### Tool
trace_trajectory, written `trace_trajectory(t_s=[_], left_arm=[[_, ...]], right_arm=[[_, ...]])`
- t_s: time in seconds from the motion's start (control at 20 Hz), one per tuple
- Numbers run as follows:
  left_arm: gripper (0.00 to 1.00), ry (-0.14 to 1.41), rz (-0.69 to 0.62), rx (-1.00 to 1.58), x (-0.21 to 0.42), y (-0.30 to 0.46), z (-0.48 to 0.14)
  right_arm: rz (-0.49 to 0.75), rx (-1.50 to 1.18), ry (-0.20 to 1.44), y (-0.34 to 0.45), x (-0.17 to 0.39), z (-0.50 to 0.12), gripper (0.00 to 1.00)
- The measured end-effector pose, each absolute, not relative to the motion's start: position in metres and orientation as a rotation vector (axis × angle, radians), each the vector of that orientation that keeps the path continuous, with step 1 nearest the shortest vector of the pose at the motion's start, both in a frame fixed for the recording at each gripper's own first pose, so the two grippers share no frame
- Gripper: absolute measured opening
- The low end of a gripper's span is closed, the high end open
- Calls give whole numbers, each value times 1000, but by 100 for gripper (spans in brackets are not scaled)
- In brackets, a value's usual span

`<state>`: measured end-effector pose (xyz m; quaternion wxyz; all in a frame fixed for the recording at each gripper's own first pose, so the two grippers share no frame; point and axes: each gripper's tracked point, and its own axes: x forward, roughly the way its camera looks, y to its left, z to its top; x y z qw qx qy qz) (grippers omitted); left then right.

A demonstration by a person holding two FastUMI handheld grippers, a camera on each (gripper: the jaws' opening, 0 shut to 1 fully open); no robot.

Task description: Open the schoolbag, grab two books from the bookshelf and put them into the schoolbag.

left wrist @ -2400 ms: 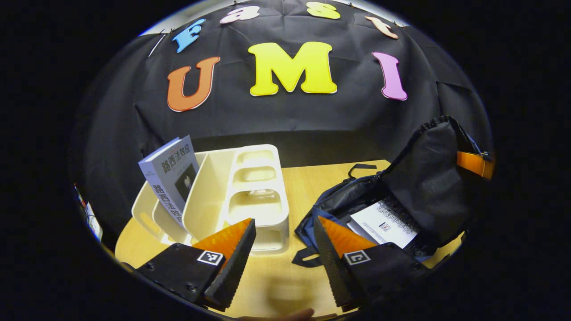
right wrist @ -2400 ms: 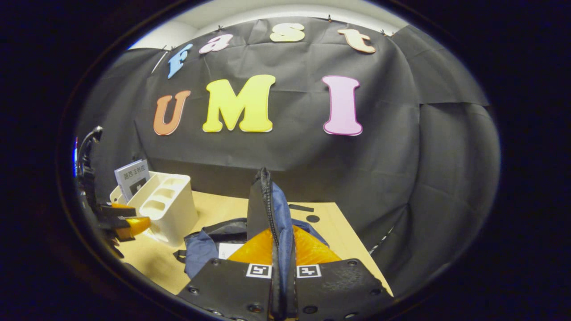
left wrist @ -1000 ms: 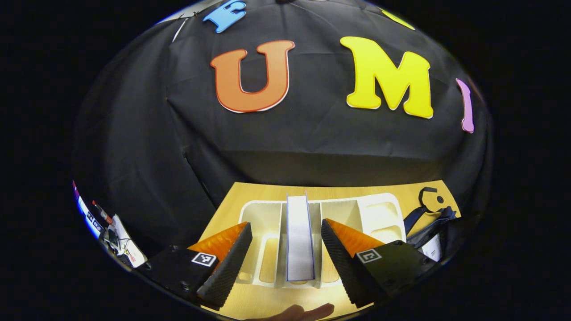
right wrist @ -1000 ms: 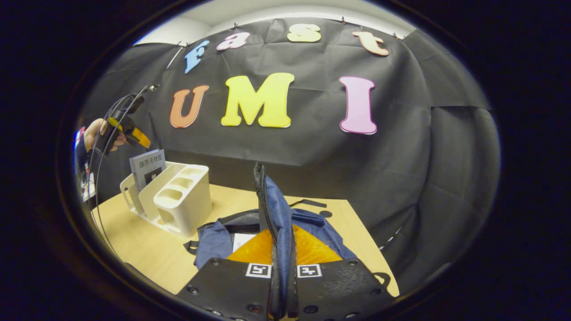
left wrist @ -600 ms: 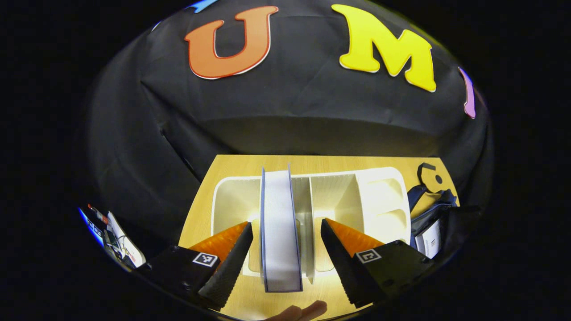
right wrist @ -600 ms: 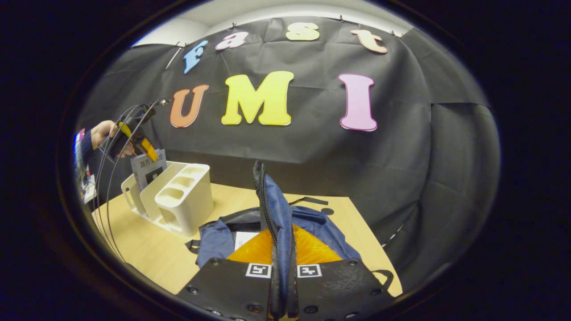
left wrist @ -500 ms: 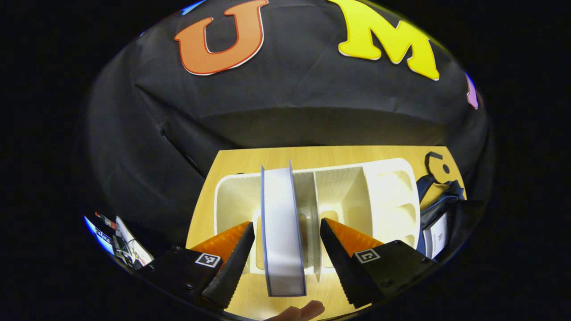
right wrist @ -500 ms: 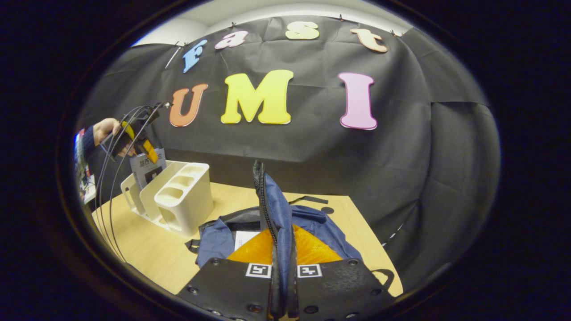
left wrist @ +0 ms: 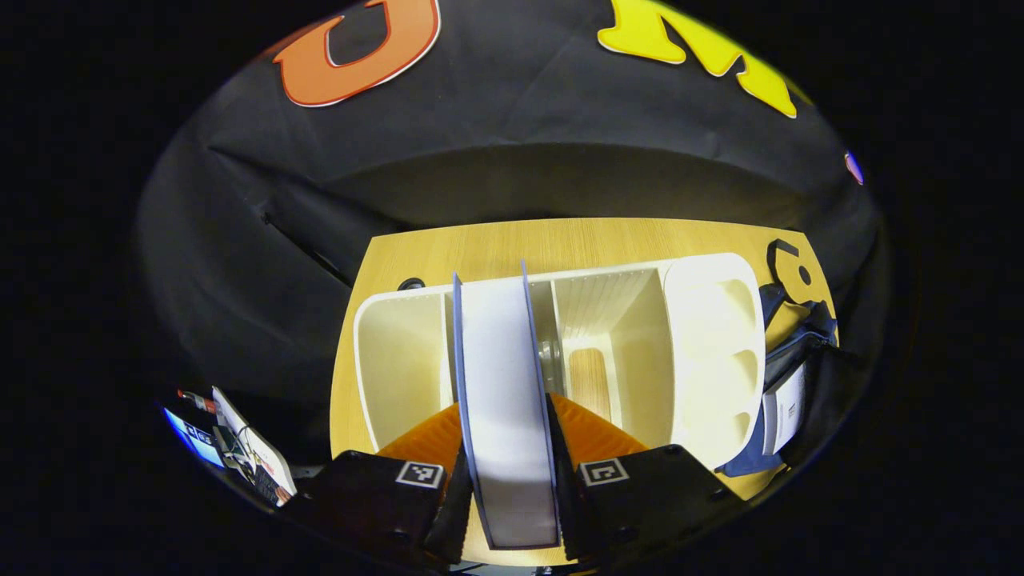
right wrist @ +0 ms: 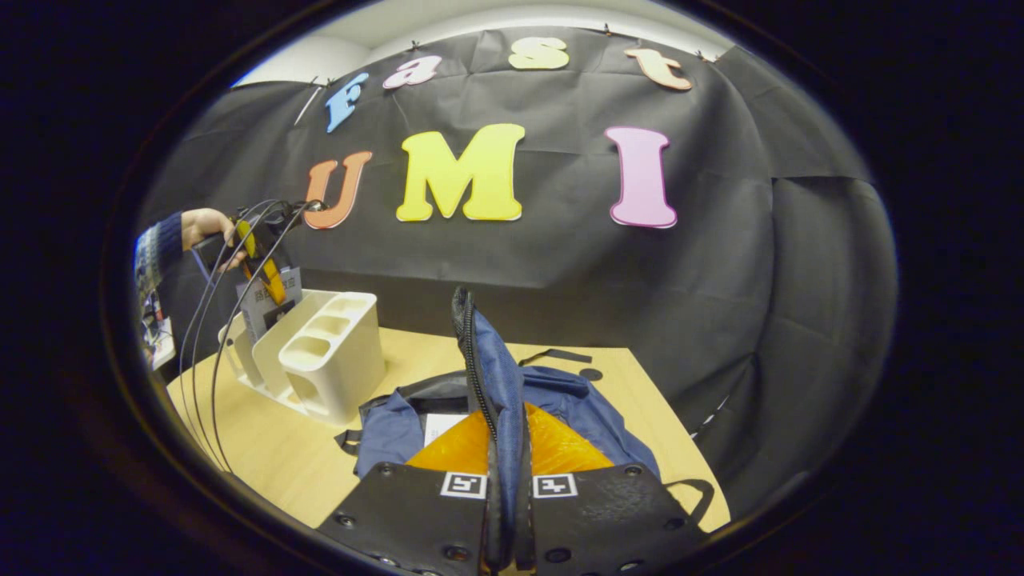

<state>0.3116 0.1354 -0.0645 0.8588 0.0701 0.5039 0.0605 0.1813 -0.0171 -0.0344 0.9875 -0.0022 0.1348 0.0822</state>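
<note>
Book point(left wrist: 502, 384) stands upright in the cream bookshelf point(left wrist: 712, 336), seen from above along its white page edge, with thin blue-grey covers on both sides. The left gripper point(left wrist: 506, 488) is clenched on this book: its two orange fingers point(left wrist: 424, 440) with black ribbed pads press against both covers at the near end. The book sits in a middle slot, between an open compartment on one side and a wider ribbed compartment on the other. Through a cut in the bottom of the wider compartment the wooden table point(left wrist: 576, 240) shows. At the far end of the bookshelf is a block with rounded pockets.

In the right gripper view, a hand point(right wrist: 210, 228) holds the left gripper above the bookshelf, and the grey front cover of the book is visible under it. Black cables hang down from that gripper.

The right gripper point(right wrist: 506, 480) is closed on the raised flap point(right wrist: 488, 368) of the blue schoolbag point(right wrist: 576, 408), both fingers pressing the fabric and its zipper edge. The flap stands upright, so the bag is open. The schoolbag lies on the table just beside the bookshelf, and a white book point(right wrist: 436, 426) is already inside it.
</note>
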Motion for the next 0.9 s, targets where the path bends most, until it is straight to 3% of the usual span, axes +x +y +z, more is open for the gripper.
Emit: trace_trajectory(t_s=[0.4,0.9], left_arm=[[43,999,168,79,266,139,-45],[43,908,135,-215,139,143,-50]], right_arm=[[172,-4,280,-15,184,-45,6],[213,16,326,7,200,-71,6]])
